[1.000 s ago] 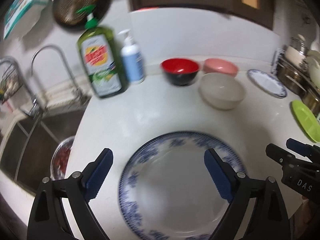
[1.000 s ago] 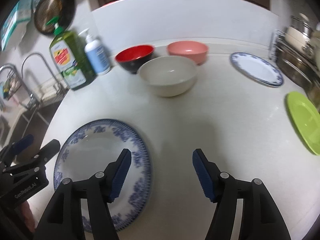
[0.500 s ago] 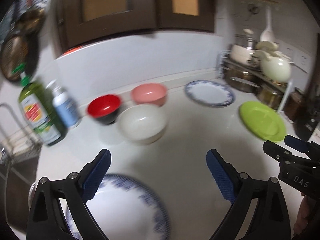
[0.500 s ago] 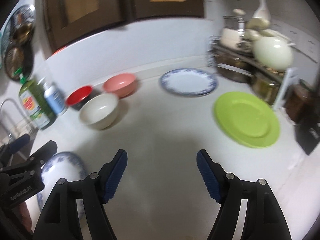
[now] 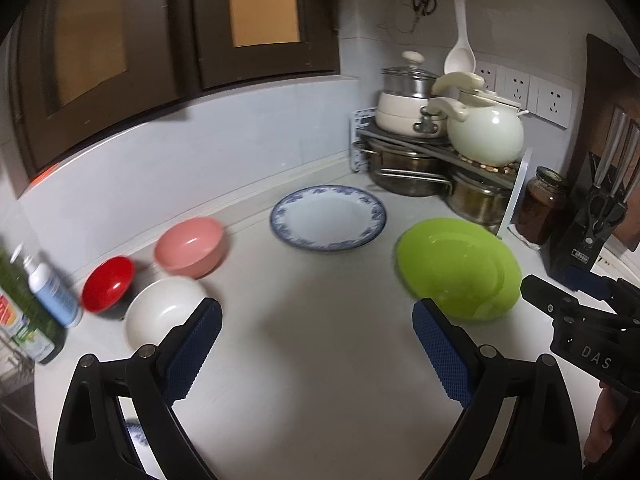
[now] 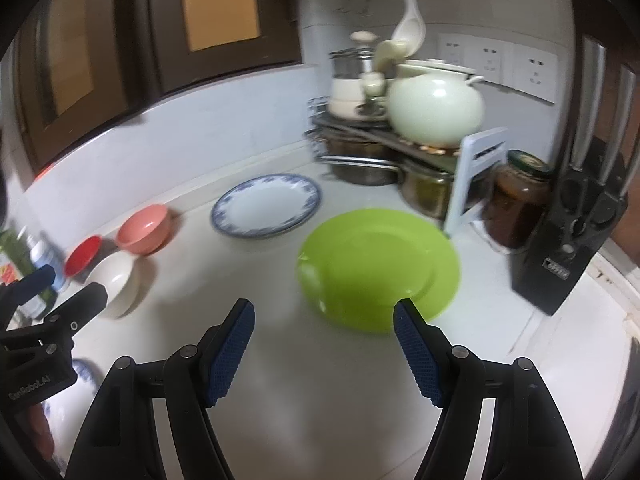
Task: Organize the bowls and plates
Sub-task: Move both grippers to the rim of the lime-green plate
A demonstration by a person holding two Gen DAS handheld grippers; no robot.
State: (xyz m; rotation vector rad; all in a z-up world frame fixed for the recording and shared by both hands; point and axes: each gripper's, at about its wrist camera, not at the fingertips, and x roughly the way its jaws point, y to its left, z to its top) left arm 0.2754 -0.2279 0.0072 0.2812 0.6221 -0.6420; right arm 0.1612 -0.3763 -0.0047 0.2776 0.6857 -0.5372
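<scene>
On the white counter lie a green plate (image 5: 458,268) (image 6: 378,268), a blue-rimmed plate (image 5: 329,217) (image 6: 267,205), a pink bowl (image 5: 189,246) (image 6: 144,229), a red bowl (image 5: 107,283) (image 6: 83,255) and a white bowl (image 5: 162,316) (image 6: 116,282). My left gripper (image 5: 316,340) is open and empty above bare counter. My right gripper (image 6: 324,340) is open and empty, just short of the green plate's near rim. A second blue-rimmed plate peeks out at the lower left (image 5: 134,436) (image 6: 82,372).
A rack with pots and a pale kettle (image 5: 484,132) stands at the back right corner. A jar (image 5: 540,212) and a black knife block (image 5: 596,216) stand at the right. Soap bottles (image 5: 36,312) stand at the left edge.
Both grippers have swung right and lifted away from the near blue-rimmed plate. The green plate and far plate have come into the middle of view. Both stay open.
</scene>
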